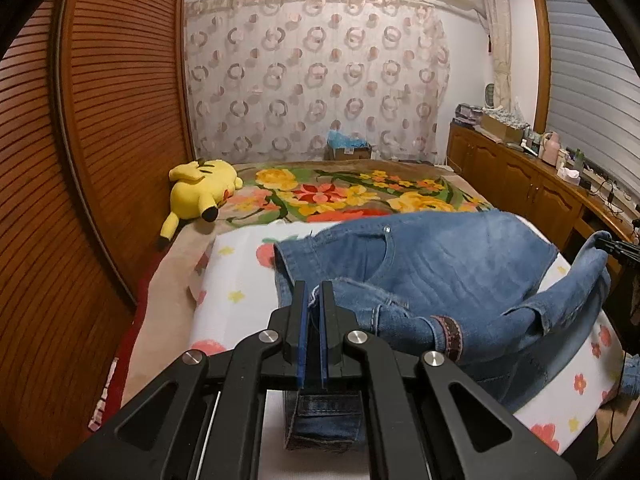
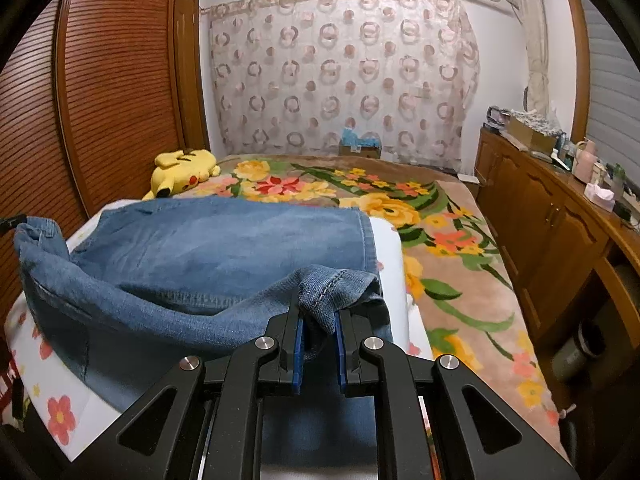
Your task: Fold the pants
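Blue jeans (image 1: 440,256) lie across a white flower-print pad (image 1: 240,280) on the bed. My left gripper (image 1: 315,292) is shut on a frayed denim edge at the near left of the jeans, and a dark denim piece hangs below its pads. In the right wrist view the jeans (image 2: 224,248) spread flat, with a fold lifted toward me. My right gripper (image 2: 319,312) is shut on a stitched hem of the jeans. Each gripper shows at the edge of the other's view, the right gripper (image 1: 618,249) and the left gripper (image 2: 10,224), both with denim bunched at the tip.
A yellow plush toy (image 1: 200,192) lies at the far left on a floral blanket (image 1: 340,192). A louvred wooden wardrobe (image 1: 100,120) runs along the left. A wooden cabinet (image 1: 520,184) with clutter lines the right. A cardboard box (image 1: 348,148) stands at the curtain.
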Available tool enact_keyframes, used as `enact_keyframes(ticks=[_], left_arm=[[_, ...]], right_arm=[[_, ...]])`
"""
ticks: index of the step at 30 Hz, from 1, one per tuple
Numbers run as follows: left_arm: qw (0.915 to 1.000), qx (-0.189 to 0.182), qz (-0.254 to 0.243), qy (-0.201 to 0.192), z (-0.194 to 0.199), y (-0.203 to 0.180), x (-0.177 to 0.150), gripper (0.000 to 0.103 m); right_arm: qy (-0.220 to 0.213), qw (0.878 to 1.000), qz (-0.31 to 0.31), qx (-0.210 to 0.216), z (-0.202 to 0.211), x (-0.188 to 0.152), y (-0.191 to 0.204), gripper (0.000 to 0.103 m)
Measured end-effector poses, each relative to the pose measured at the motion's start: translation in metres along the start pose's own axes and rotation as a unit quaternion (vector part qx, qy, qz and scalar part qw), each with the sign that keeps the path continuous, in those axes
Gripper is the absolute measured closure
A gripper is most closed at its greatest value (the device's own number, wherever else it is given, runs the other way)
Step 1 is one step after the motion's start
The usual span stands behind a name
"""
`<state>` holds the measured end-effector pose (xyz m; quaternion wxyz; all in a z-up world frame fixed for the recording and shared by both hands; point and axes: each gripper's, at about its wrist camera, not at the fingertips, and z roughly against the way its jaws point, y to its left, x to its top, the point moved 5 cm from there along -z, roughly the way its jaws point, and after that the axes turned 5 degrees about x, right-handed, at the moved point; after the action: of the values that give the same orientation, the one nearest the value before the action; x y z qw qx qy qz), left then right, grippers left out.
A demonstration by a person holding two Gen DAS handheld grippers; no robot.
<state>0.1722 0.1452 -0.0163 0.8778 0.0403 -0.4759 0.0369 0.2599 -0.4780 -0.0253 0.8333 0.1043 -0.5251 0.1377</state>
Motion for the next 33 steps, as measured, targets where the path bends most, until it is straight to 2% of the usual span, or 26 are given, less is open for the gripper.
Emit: enact_keyframes(ticks=[11,16,26,33], left_arm=[[1.0000,0.004,0.003,-0.003,-0.027,0.001,0.049,0.097],[0.9999,0.011,-0.001,-0.002,-0.045,0.003,0.066,0.097],[0.9998,0.020,0.000,0.008,-0.097,0.006,0.088,0.097],[0.9988,0.024,0.003,0.043,-0.153,0.009,0.084,0.097]], right_arm=[[-0.023,1.000,0.013,0.007,-0.023,0.039,-0.011,0.091],[-0.026,1.000,0.008,0.006,-0.042,0.043,-0.020,0.091],[-0.019,1.000,0.009,0.000,-0.079,0.059,-0.028,0.091],[0.015,1.000,0.002,-0.003,-0.125,0.058,-0.033,0.091]])
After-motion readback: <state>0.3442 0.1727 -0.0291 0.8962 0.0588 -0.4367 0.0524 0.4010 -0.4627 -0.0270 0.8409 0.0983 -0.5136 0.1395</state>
